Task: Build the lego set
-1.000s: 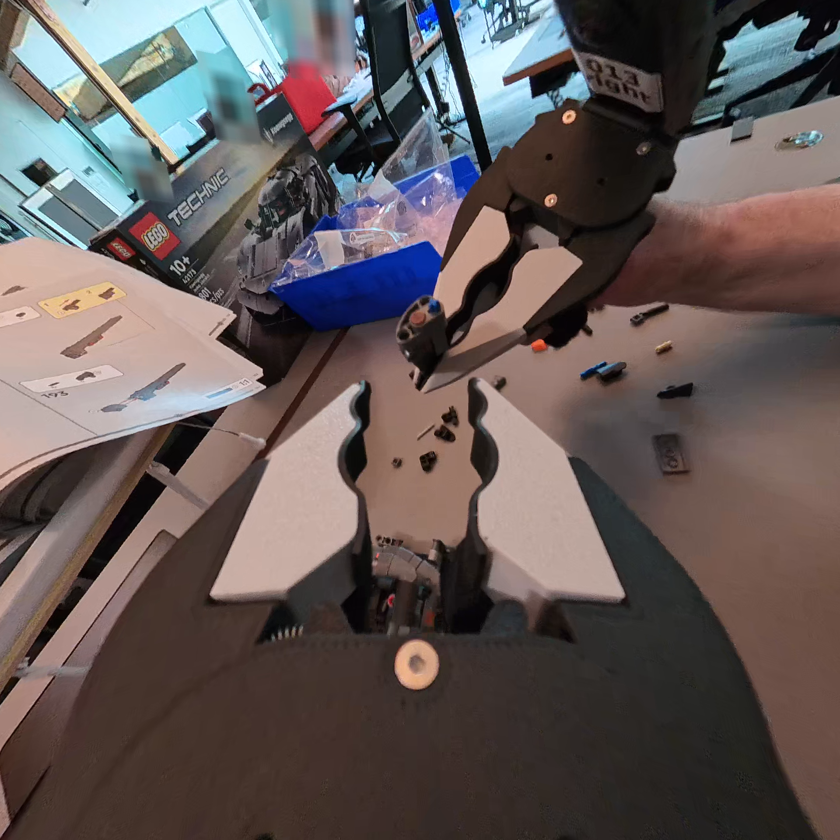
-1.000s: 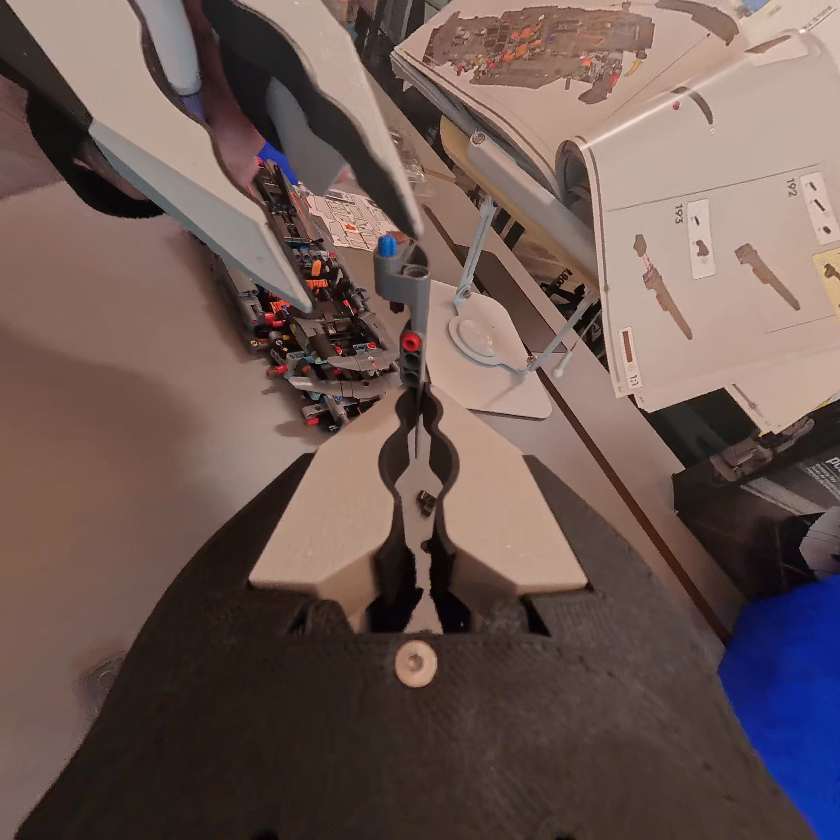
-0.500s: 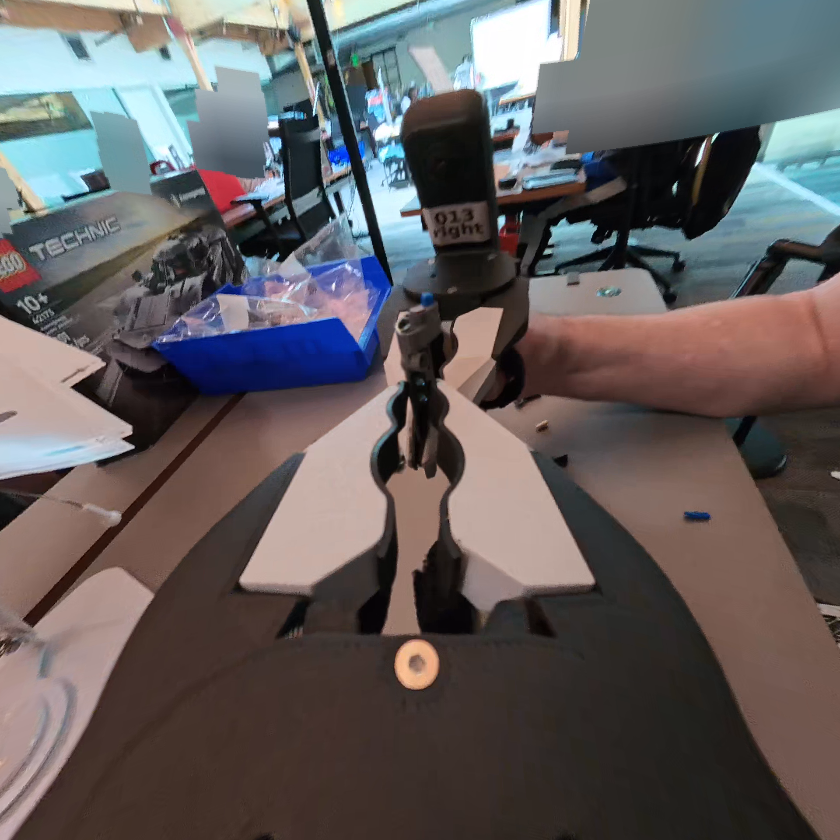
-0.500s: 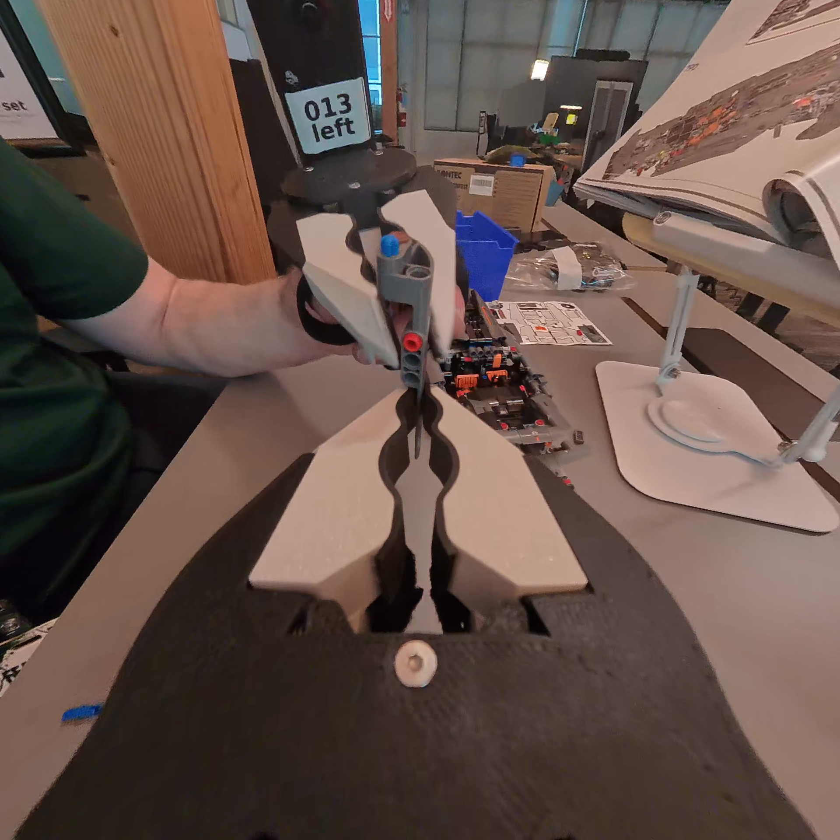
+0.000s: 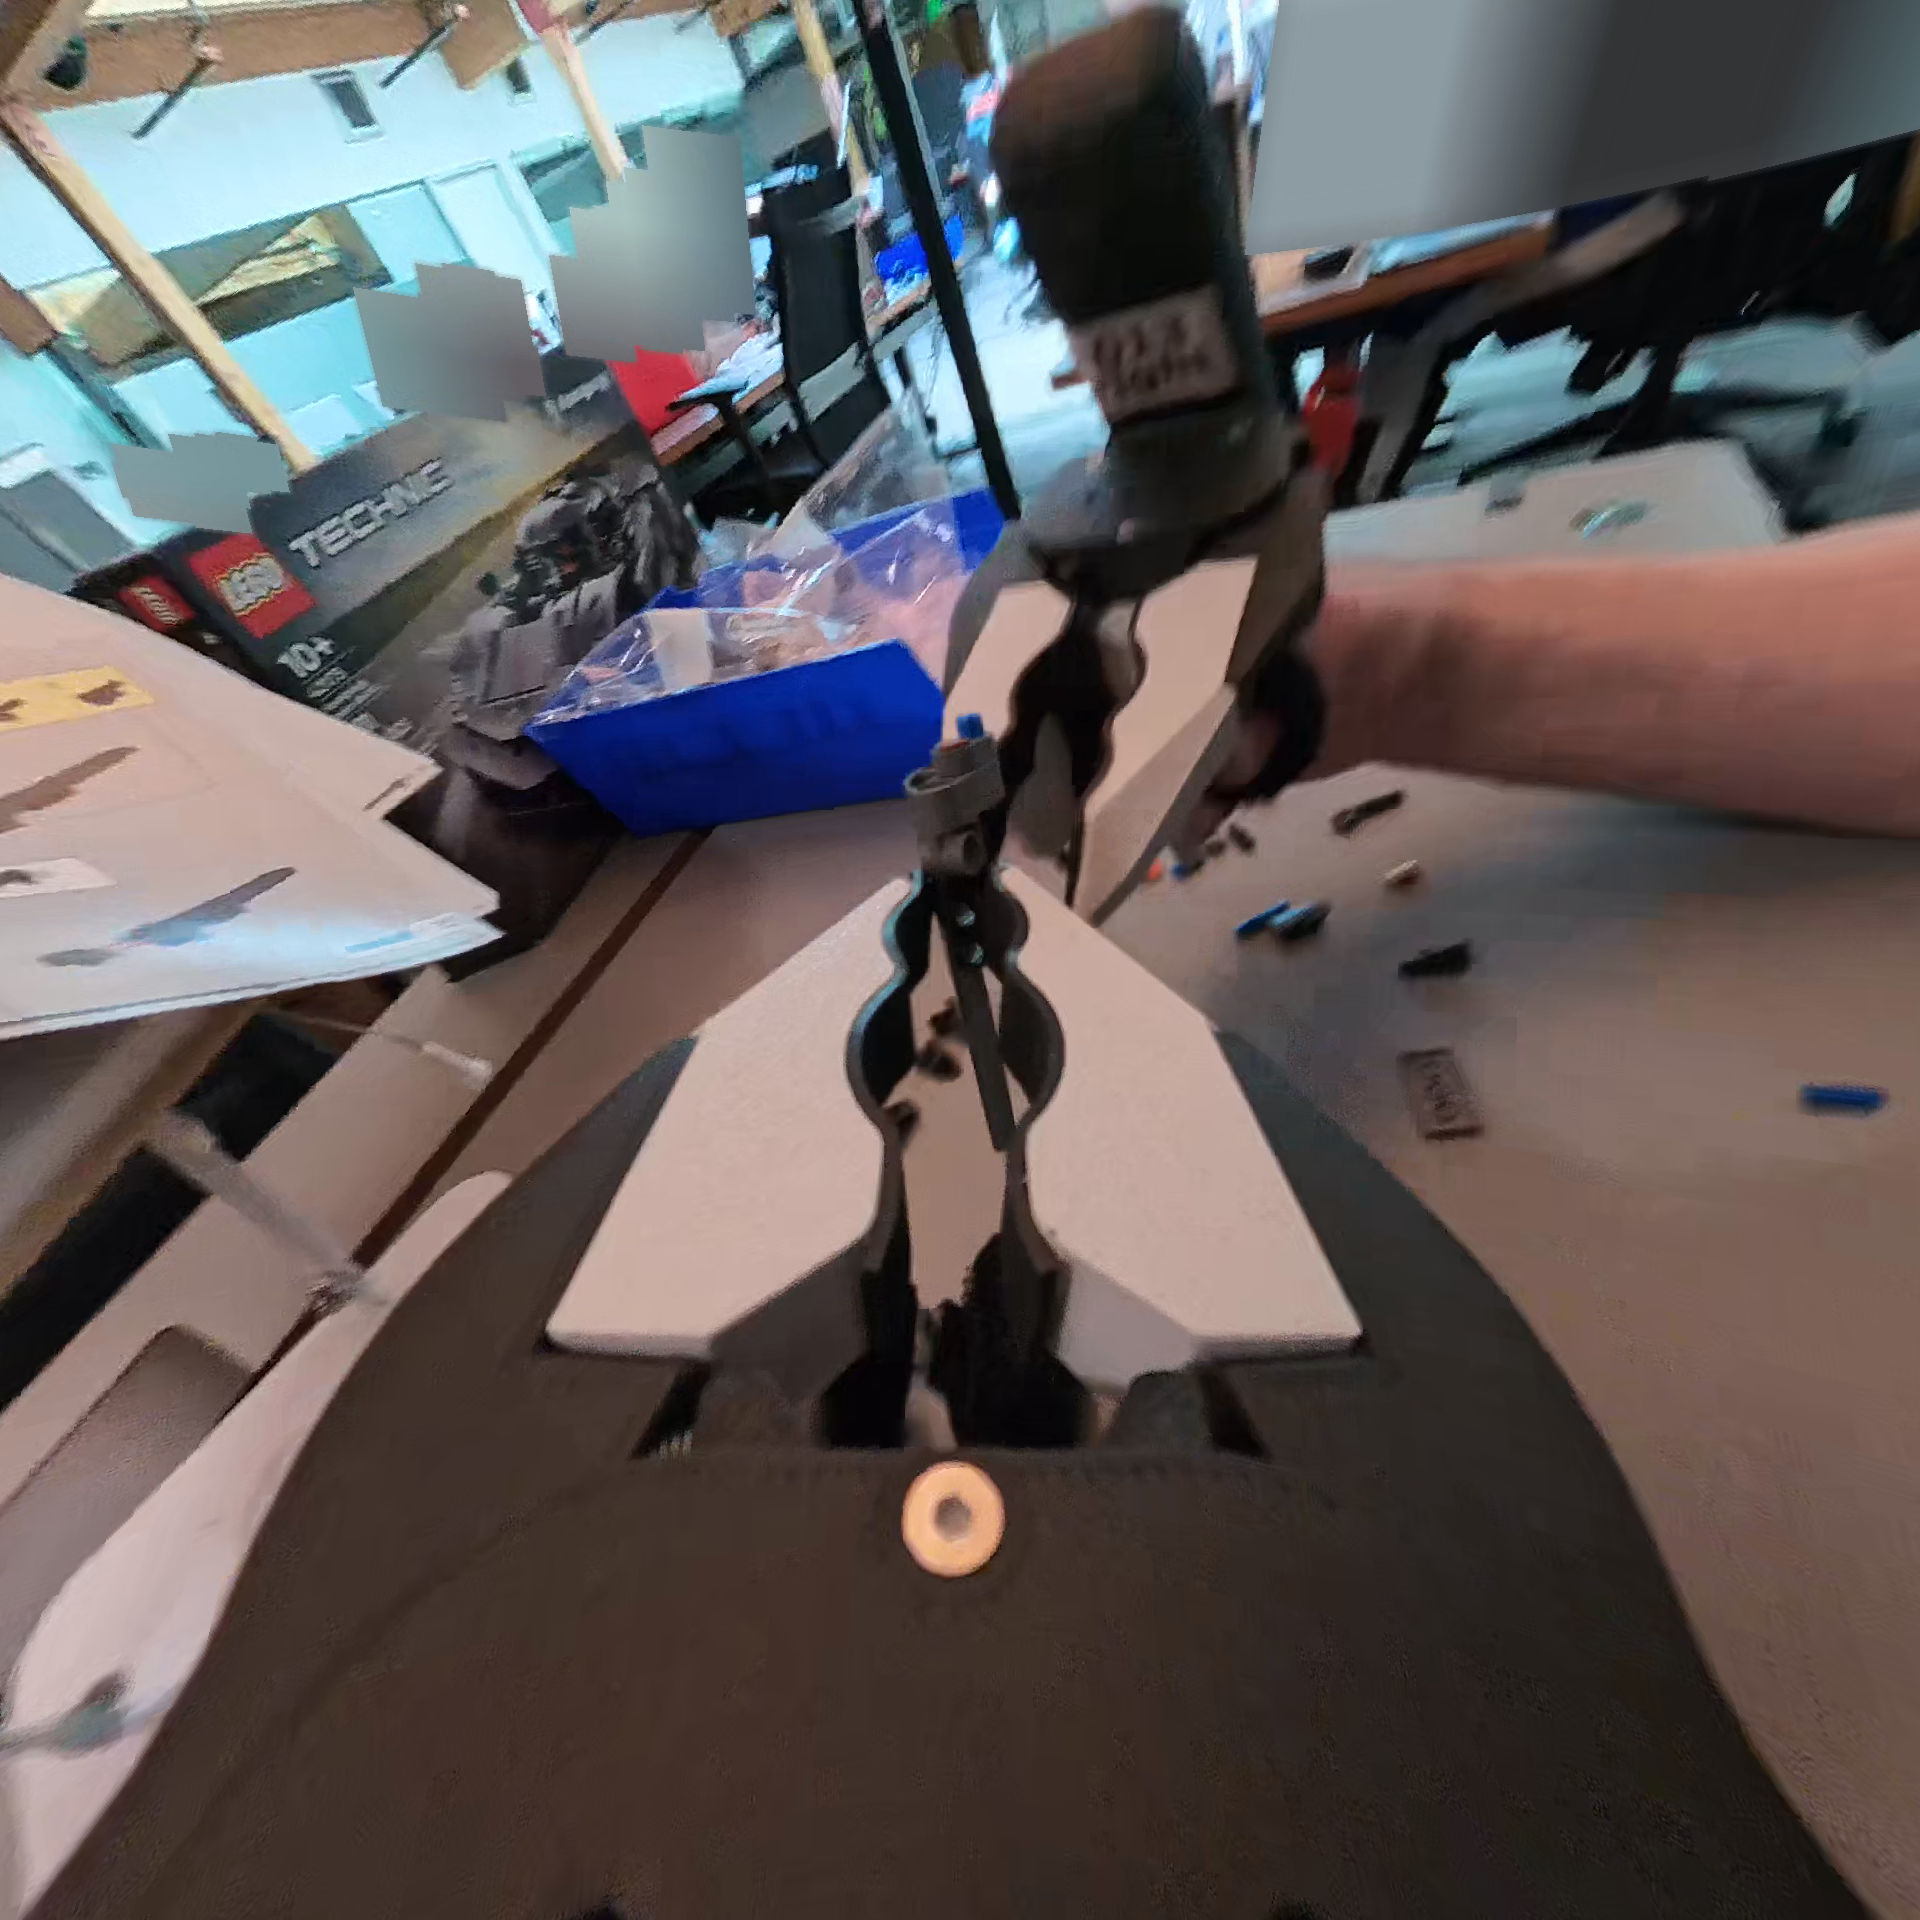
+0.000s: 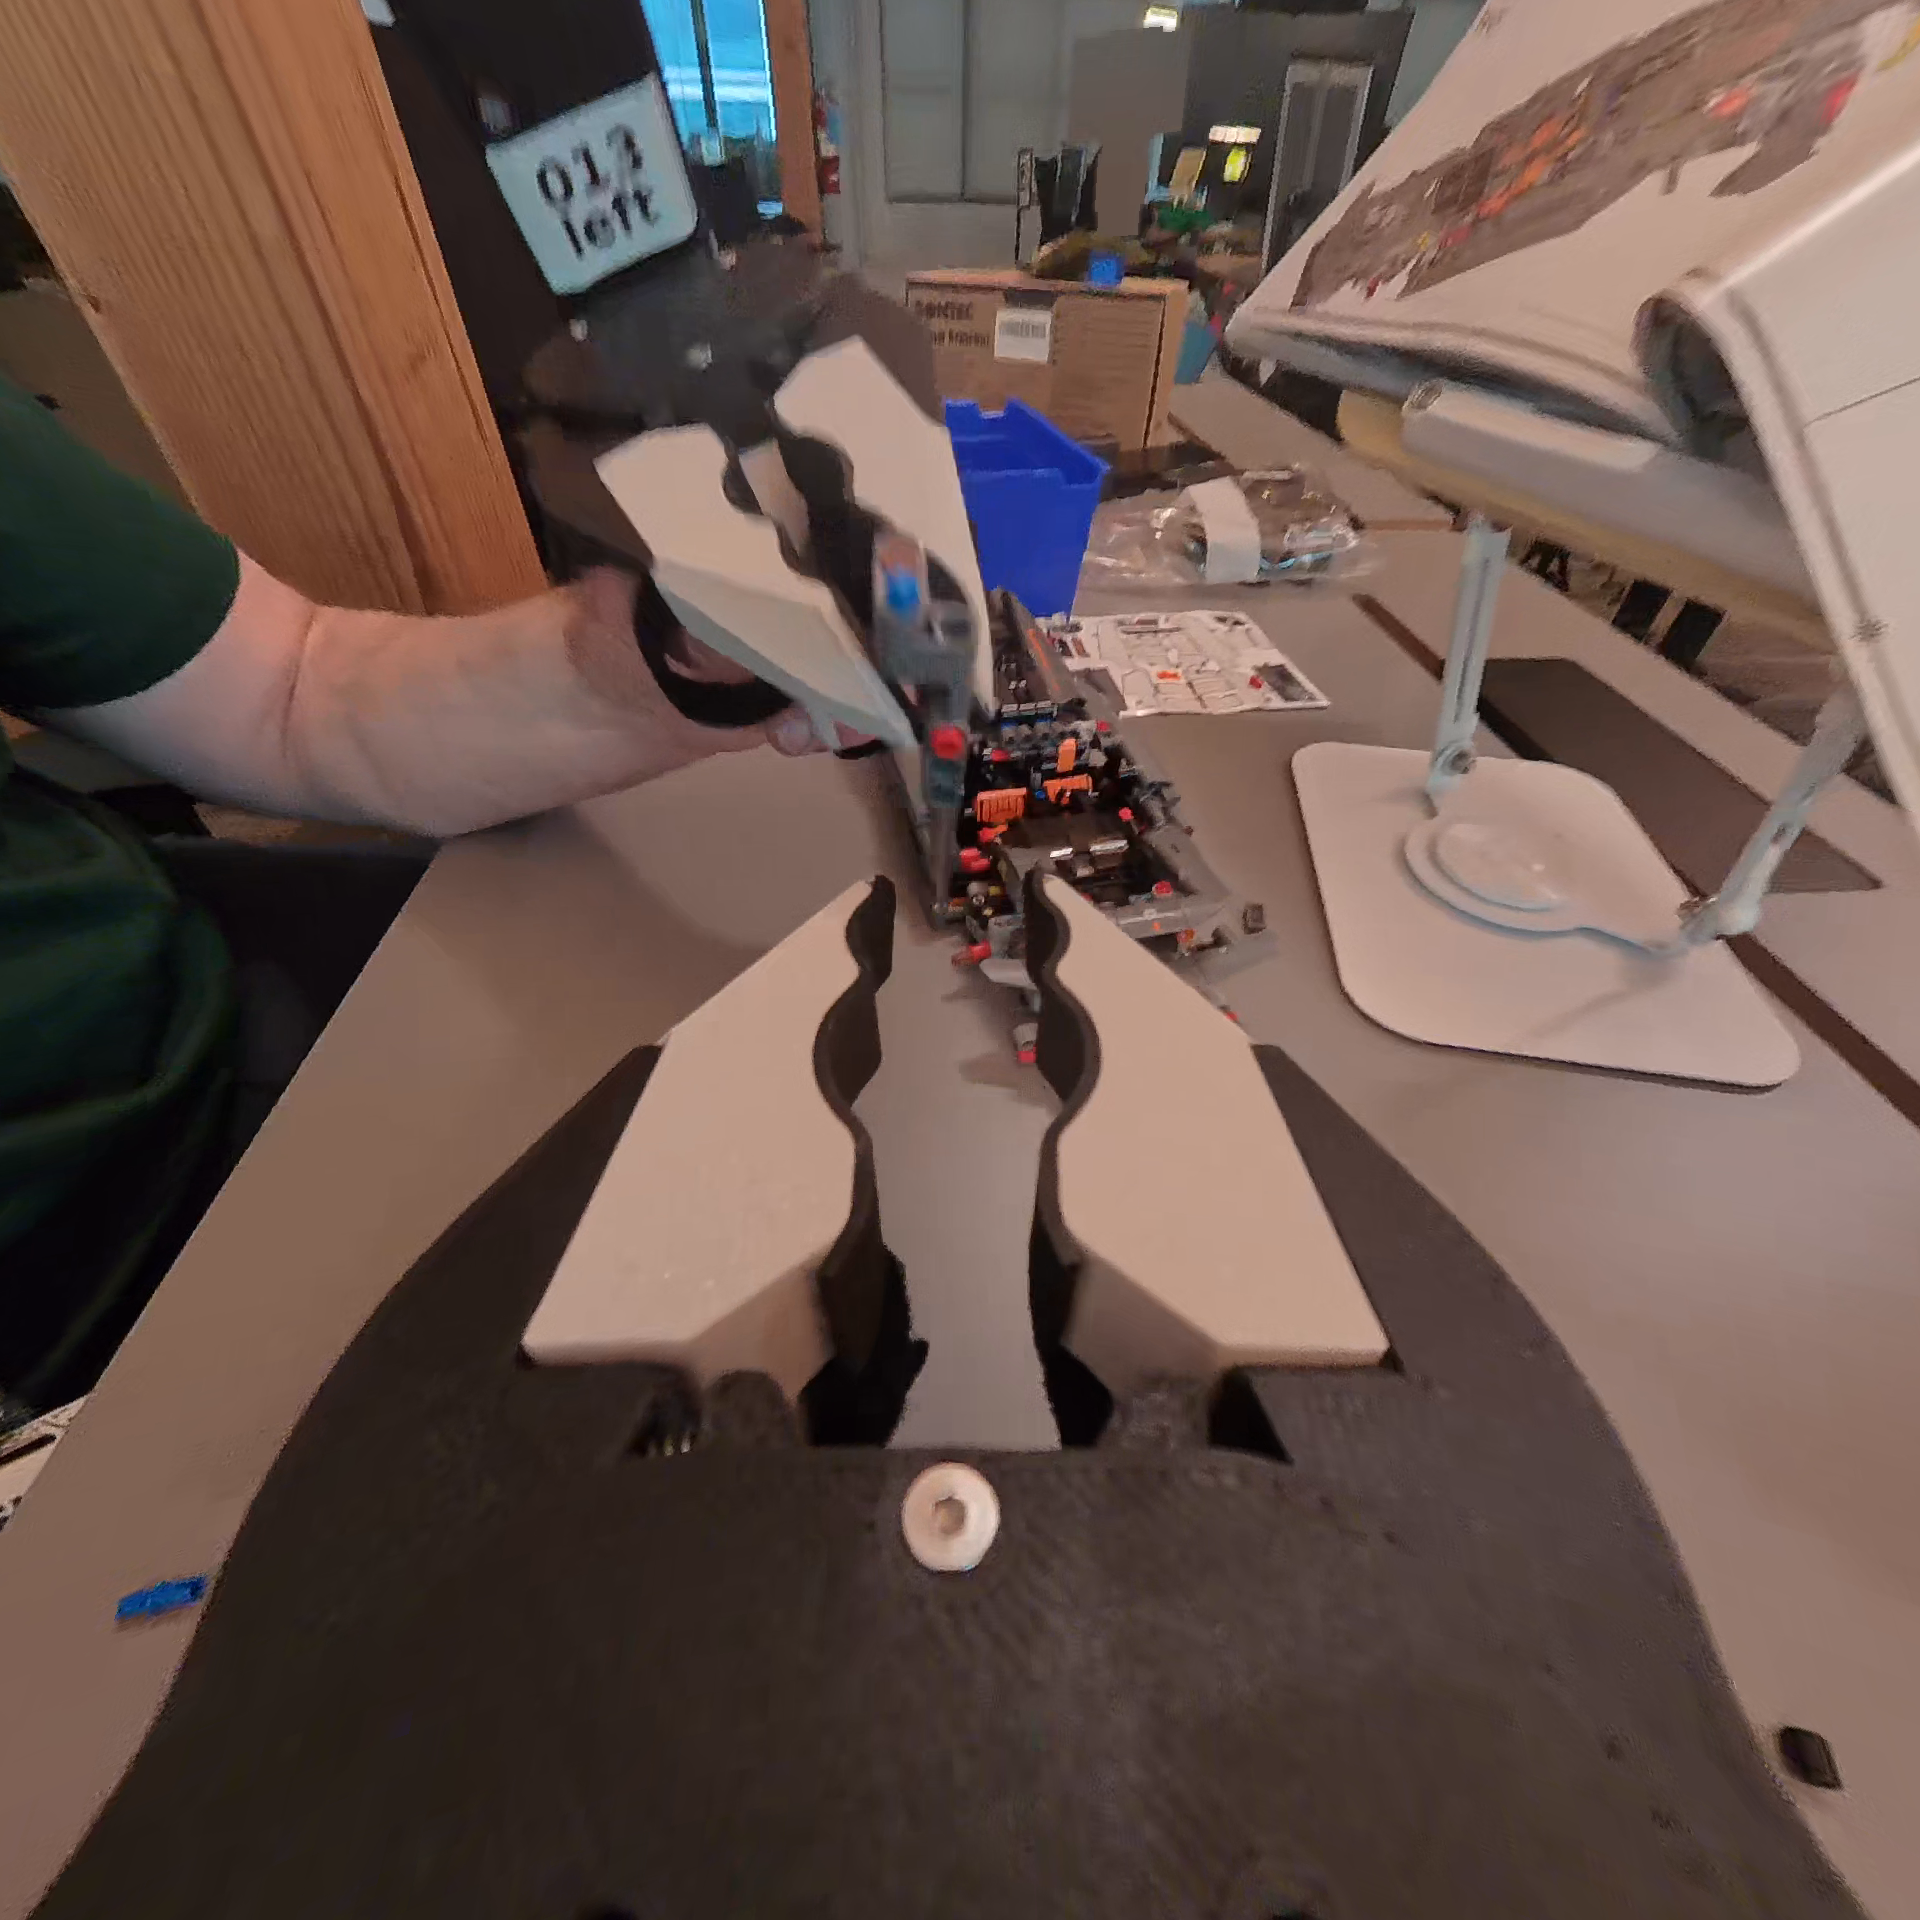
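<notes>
The left gripper clamps a slim grey lego piece with a blue pin on top, holding it upright above the grey table. The right gripper, fingers spread and empty, sits just in front of the half-built lego model, which lies left of a white stand.
</notes>
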